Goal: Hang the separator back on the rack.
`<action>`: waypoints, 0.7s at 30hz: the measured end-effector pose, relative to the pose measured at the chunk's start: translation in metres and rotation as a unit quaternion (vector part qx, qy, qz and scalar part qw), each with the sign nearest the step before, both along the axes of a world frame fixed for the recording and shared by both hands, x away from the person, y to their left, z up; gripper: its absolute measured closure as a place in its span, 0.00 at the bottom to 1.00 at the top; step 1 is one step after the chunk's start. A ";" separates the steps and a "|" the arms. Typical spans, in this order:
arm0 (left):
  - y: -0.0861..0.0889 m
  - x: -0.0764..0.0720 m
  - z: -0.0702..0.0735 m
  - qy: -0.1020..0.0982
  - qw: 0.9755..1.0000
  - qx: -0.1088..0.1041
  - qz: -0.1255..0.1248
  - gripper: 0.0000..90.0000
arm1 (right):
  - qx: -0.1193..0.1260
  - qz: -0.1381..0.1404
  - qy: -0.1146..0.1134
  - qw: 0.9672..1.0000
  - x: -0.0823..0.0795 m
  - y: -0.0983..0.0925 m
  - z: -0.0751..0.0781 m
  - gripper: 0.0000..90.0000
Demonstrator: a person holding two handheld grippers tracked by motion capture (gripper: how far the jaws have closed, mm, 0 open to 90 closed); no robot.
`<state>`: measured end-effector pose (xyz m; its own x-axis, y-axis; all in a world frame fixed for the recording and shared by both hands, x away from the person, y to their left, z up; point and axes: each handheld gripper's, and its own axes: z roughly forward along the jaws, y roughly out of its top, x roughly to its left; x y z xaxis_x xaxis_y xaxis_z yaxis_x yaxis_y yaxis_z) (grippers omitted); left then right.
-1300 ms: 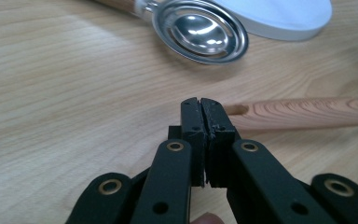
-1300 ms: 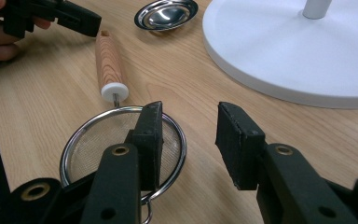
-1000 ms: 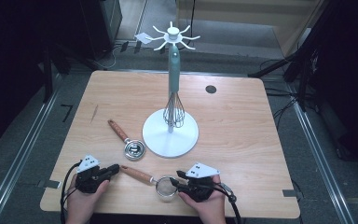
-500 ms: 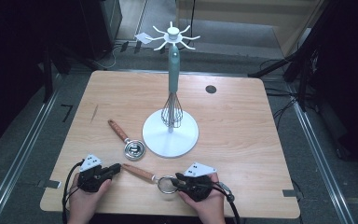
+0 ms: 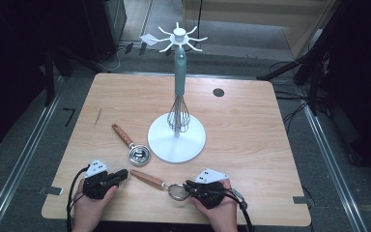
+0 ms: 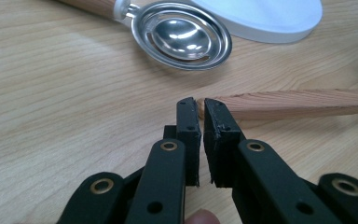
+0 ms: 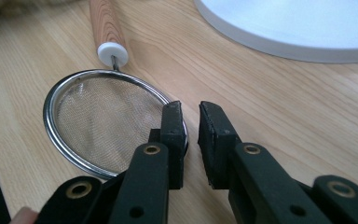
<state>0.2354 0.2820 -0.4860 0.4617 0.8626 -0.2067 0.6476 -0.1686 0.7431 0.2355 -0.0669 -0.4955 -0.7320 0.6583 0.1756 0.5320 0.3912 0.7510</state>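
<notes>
I'm seeing fine metal mesh in my sieve (image 7: pixel 98 126), its wooden handle (image 7: pixel 106 23) lying matt beside the glossy white stand base (image 7: pixel 298 28).

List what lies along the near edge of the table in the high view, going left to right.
left gripper → wooden handle of the strainer → mesh strainer ring → right gripper

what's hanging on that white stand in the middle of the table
A wire whisk hangs against the pole of the stand, its wires just above the round base. The hooks at the top carry nothing else. The whisk's hanging point can't be made out.
</notes>
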 end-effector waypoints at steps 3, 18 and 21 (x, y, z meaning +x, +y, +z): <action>-0.001 0.001 0.001 0.000 1.000 -0.004 0.002 0.94 | -0.002 -0.007 -0.004 1.000 0.000 -0.004 0.000 0.88; -0.006 0.002 -0.001 0.006 1.000 -0.007 -0.010 0.93 | 0.018 0.043 0.008 0.999 -0.010 0.003 0.008 1.00; -0.007 0.003 -0.002 0.007 1.000 -0.004 -0.013 0.93 | 0.014 0.048 0.012 0.999 -0.010 0.005 0.007 1.00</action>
<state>0.2381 0.2755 -0.4878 0.4810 0.8488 -0.2195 0.6529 -0.1797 0.7358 0.2253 -0.0621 -0.4882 -0.7875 0.5792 0.2106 0.5099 0.4205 0.7504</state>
